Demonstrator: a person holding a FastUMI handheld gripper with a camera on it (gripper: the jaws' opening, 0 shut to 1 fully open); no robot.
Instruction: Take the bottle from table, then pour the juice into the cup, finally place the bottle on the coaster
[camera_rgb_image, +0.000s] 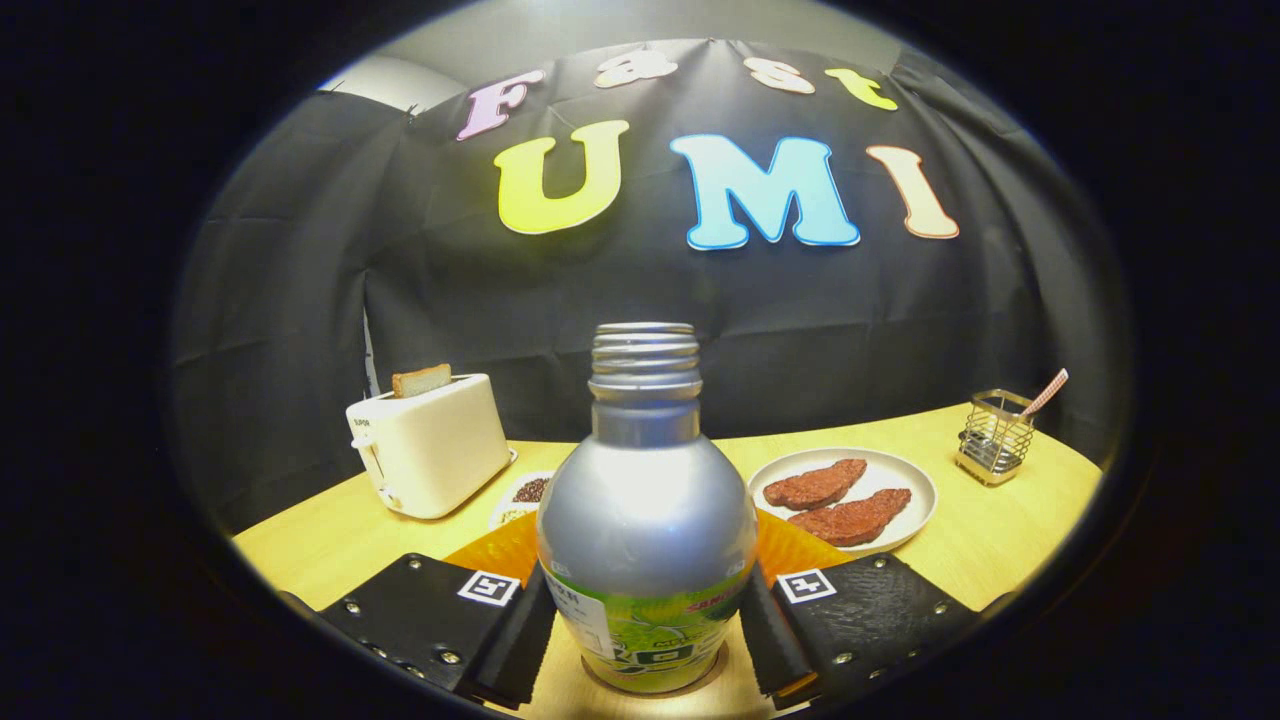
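A silver bottle (646, 500) with a green label and an uncapped threaded neck stands upright between my fingers. My gripper (650, 640) is shut on it, and both pads (525, 630) press on its lower sides at the label. The bottle's base rests on a round, pale disc (600, 683) on the wooden table, which looks like the coaster. An orange, patterned object (500, 550) shows just behind the bottle on both sides; the bottle hides most of it, so I cannot tell what it is.
Beyond the fingers to the left stand a white toaster (430, 445) holding a slice of bread and a small dish of beans (525, 492). To the right are a white plate (915, 480) with two brown patties and a wire holder (993, 437) with a spoon.
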